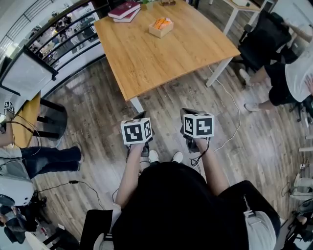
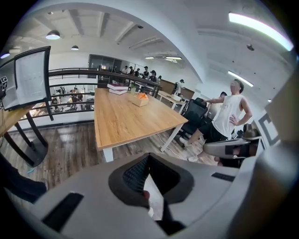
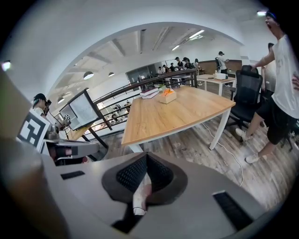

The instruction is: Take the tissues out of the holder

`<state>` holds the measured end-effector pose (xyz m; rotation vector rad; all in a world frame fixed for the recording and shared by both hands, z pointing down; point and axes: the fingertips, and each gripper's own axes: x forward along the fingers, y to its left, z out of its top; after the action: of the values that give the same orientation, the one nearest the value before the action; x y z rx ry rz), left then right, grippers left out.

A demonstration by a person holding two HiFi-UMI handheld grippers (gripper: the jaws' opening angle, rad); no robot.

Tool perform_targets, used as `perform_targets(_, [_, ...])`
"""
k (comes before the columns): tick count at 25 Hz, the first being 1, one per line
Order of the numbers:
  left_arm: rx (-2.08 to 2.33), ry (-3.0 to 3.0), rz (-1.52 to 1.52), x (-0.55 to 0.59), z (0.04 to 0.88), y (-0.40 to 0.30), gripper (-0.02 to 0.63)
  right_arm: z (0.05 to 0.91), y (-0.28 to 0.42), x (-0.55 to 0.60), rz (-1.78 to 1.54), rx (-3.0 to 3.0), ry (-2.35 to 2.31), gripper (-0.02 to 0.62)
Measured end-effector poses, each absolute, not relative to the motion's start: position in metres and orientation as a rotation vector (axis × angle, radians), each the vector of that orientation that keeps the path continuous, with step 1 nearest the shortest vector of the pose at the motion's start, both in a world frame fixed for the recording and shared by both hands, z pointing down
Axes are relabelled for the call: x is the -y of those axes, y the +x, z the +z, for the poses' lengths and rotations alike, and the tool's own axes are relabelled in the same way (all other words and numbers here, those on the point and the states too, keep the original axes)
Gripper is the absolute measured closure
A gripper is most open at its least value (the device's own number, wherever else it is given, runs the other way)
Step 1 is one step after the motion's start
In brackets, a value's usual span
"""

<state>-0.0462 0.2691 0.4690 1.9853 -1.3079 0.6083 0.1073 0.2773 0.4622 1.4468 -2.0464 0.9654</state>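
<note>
The tissue holder (image 1: pixel 161 27), a small light wooden box with something orange in it, stands on the far part of a wooden table (image 1: pixel 146 58). It also shows small and distant in the left gripper view (image 2: pixel 139 99) and the right gripper view (image 3: pixel 167 96). Both grippers are held side by side over the wooden floor, well short of the table. My left gripper (image 2: pixel 148 158) has its jaw tips together with nothing between them. My right gripper (image 3: pixel 146 158) is shut and empty too. Their marker cubes (image 1: pixel 137 131) (image 1: pixel 198 125) face the head camera.
Stacked books (image 1: pixel 124 10) lie at the table's far left corner. A person in a white shirt (image 1: pixel 298 73) and a black office chair (image 1: pixel 261 39) are at the right. A white cable (image 1: pixel 234 122) runs over the floor. A railing (image 1: pixel 63 34) and a dark stand (image 1: pixel 51 117) are on the left.
</note>
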Motion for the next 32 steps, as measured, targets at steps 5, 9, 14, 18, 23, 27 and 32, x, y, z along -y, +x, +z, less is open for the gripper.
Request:
perform_targets(5, [1.298, 1.985, 0.600, -0.269, 0.469, -0.039, 0.594, 0.458, 0.112, -0.275, 0.957, 2.087, 1.457, 0.583])
perform_targets(9, [1.298, 1.989, 0.605, -0.272, 0.470, -0.027, 0.594, 0.452, 0.123, -0.278, 0.957, 2.168, 1.470, 0.583])
perform_targets(14, [1.305, 1.984, 0.617, -0.277, 0.473, -0.008, 0.594, 0.452, 0.141, -0.285, 0.956, 2.249, 1.458, 0.581])
perform_targets(18, [1.306, 1.981, 0.638, -0.278, 0.475, 0.009, 0.594, 0.455, 0.153, -0.288, 0.964, 2.280, 1.432, 0.581])
perform_targets(23, [1.315, 1.979, 0.659, -0.282, 0.478, 0.032, 0.594, 0.458, 0.170, -0.290, 0.972, 2.309, 1.382, 0.580])
perform_targets(27, [1.317, 1.972, 0.667, -0.285, 0.482, 0.045, 0.594, 0.462, 0.178, -0.292, 0.981, 2.335, 1.339, 0.580])
perform_targets(32, [1.327, 1.969, 0.662, -0.274, 0.484, 0.048, 0.594, 0.461, 0.177, -0.283, 0.984, 2.361, 1.327, 0.578])
